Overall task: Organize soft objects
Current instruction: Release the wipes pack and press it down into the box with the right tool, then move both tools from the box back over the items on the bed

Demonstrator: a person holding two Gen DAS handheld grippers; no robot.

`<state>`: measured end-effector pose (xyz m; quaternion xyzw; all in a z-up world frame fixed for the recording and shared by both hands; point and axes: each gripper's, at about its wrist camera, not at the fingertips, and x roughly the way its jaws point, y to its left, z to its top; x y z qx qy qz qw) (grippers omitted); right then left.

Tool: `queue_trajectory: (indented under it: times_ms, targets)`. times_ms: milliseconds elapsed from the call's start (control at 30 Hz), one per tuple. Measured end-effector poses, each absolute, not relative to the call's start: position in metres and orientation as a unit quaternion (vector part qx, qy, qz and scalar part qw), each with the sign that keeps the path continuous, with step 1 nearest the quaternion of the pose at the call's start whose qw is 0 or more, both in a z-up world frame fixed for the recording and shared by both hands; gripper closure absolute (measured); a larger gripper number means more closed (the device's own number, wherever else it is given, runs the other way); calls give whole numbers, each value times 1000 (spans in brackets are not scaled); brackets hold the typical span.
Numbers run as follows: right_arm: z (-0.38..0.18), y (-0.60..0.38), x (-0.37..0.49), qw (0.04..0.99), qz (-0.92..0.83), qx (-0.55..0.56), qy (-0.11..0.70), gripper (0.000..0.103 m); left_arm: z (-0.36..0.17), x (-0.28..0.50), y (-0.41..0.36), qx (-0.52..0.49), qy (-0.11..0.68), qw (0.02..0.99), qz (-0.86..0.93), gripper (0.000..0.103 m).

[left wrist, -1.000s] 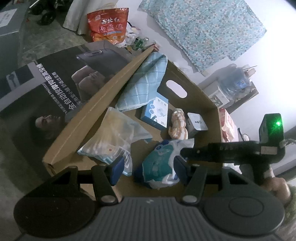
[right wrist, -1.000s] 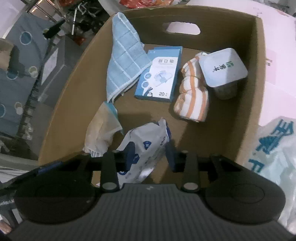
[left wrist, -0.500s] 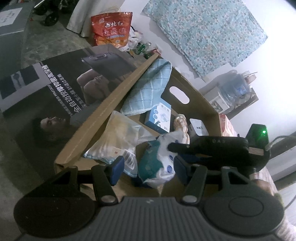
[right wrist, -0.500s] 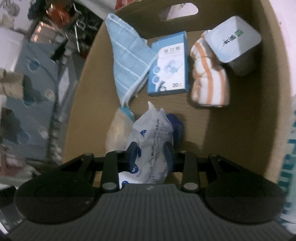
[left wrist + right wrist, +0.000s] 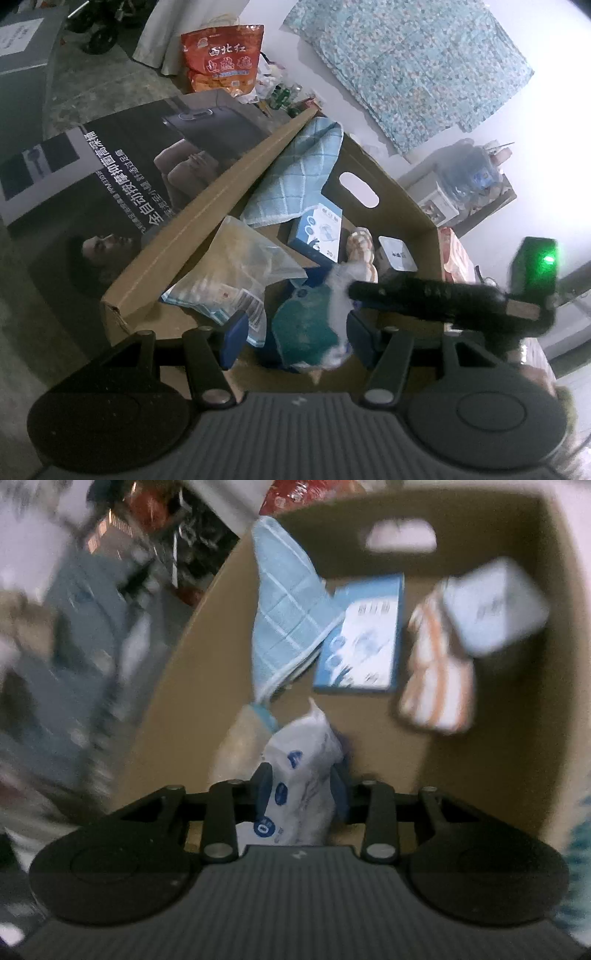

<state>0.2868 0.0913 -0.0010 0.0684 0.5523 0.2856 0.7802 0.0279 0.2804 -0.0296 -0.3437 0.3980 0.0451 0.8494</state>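
Note:
A brown cardboard box (image 5: 192, 236) (image 5: 177, 686) holds a blue checked cloth (image 5: 295, 173) (image 5: 284, 613), a blue carton (image 5: 319, 229) (image 5: 364, 642), an orange-striped towel (image 5: 436, 686), a small white-lidded tub (image 5: 491, 609) and a clear plastic bag (image 5: 236, 273). My right gripper (image 5: 301, 786) is shut on a white and blue soft pack (image 5: 299, 768) and holds it up inside the box. In the left wrist view the pack (image 5: 310, 325) hangs under the right gripper (image 5: 436, 295). My left gripper (image 5: 295, 336) is open and empty, near the box's front edge.
A large dark printed carton (image 5: 92, 173) lies left of the box. An orange snack bag (image 5: 221, 55) stands behind it. A patterned blue cloth (image 5: 406, 62) hangs on the white wall. A shelf with a water jug (image 5: 469, 177) is at the right.
My right gripper closed on the soft pack and lifted it off the box floor. The right wrist view is now blurred by motion. The left gripper stayed open.

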Motion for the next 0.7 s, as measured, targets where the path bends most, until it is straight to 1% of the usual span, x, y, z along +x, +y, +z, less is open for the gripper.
queue_trajectory:
  times_ms: [33,100,167,233,300,333,367,400,467,567,633,667,700]
  targets:
    - [6,96,283,792,277,25,544,68,-30,28,281,-345,398,849,45,44]
    - [17,97,278,805,261,-29,532,68,-31,28,281,-346,398,848,44,44]
    - [23,92,277,804,260,-39,533,66,-32,28,280,-347,398,848,43,44]
    - [27,91,277,793,269,-49,544,57,-32,28,279,-347,399,848,41,44]
    - [28,96,272,781,279,-82,554,42,-31,28,279,-346,399,848,41,44]
    - [27,101,268,773,285,-104,557,38,-30,28,279,-346,398,848,41,44]
    - [23,102,265,764,295,-123,561,29,-29,28,278,-346,398,849,41,44]
    - [18,109,261,751,305,-146,567,25,-29,27,279,-347,397,849,42,44]
    - [7,121,253,728,314,-193,579,24,-28,27,279,-347,394,850,42,44]
    - [-12,139,249,699,313,-235,599,23,-26,26,280,-346,392,851,44,43]
    - [-24,144,250,687,312,-240,611,23,-25,25,281,-346,391,852,45,43]
    - [-28,145,252,685,311,-235,616,20,-25,25,282,-347,390,852,45,43]
    - [-31,146,253,687,310,-229,617,19,-25,25,283,-348,389,852,45,43]
